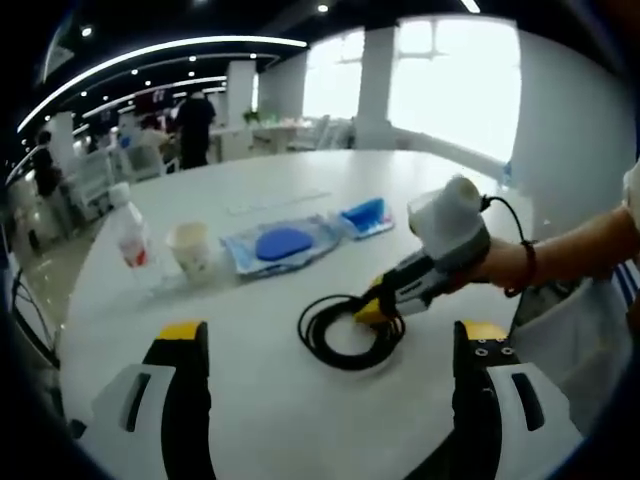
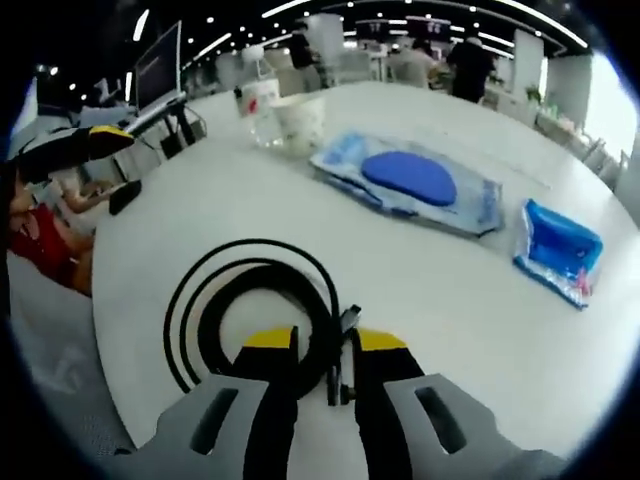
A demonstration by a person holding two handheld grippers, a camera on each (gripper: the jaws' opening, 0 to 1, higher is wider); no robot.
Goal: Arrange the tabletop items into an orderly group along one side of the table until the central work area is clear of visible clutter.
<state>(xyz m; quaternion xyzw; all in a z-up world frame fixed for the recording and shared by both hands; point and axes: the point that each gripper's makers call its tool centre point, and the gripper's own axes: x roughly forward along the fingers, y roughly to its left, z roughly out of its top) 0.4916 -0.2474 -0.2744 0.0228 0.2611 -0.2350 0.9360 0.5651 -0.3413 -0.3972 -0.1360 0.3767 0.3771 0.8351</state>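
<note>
My right gripper (image 2: 322,345) pinches one side of the coiled black cable (image 1: 350,330) in the middle of the white table (image 1: 250,400), jaws pressed close on a few strands near its plug. My left gripper (image 1: 330,335) hovers with jaws spread wide, holding nothing. I judge the risk is the coil: gripped at one edge only, the loops could spring loose and trail as I carry it toward the wipes pack (image 2: 425,185), paper cup (image 2: 300,120) and bottle (image 1: 128,232), or sweep the cup over.
</note>
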